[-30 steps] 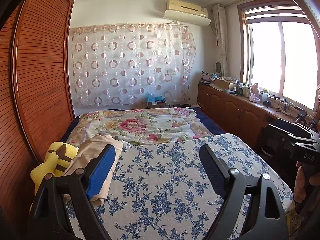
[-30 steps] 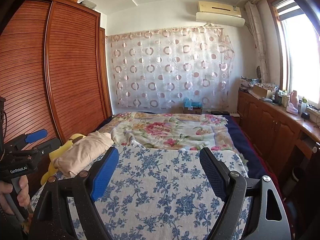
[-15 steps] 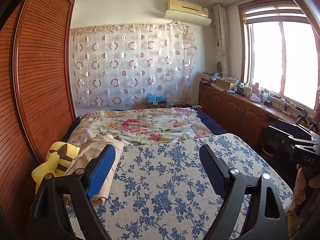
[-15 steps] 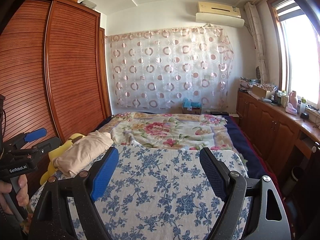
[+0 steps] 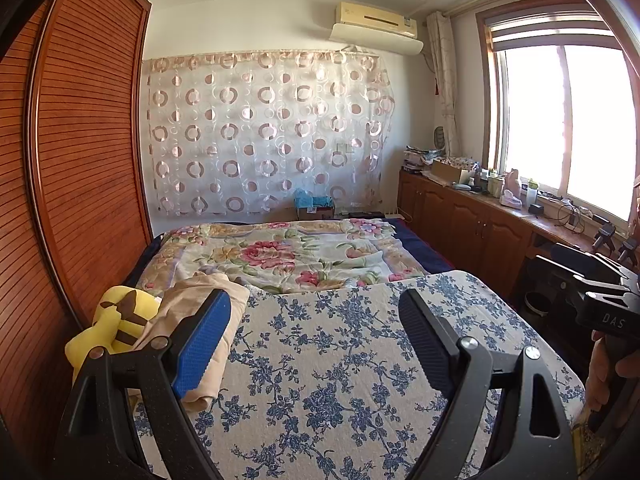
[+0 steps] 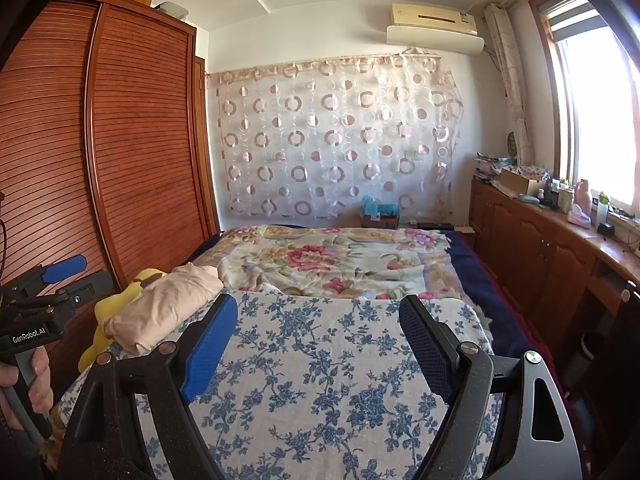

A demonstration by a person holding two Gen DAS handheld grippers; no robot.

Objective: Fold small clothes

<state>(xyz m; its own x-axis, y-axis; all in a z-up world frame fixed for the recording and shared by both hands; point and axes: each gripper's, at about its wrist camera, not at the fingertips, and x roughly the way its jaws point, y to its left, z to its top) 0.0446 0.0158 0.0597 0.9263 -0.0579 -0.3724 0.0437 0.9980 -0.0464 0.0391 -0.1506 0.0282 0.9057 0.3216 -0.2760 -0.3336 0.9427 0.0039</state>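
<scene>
Beige garment (image 6: 160, 312) bunched at bed's left edge — nearer left gripper (image 5: 316, 344), probably lying lengthwise up the bed; both grippers — right gripper (image 6: 318, 344) too — gape empty.

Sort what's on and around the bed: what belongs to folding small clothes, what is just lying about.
For the job:
- beige garment
- blue-flowered cloth
- left claw, open
- right claw, open

Lying about:
- yellow plush toy
- rose-patterned quilt
- clutter on the window counter

We are seeing the yellow plush toy (image 6: 105, 312) lying partly hidden behind the beige garment (image 6: 164, 308); small items on the windowsill (image 5: 504, 194) are staying too small to identify.
</scene>
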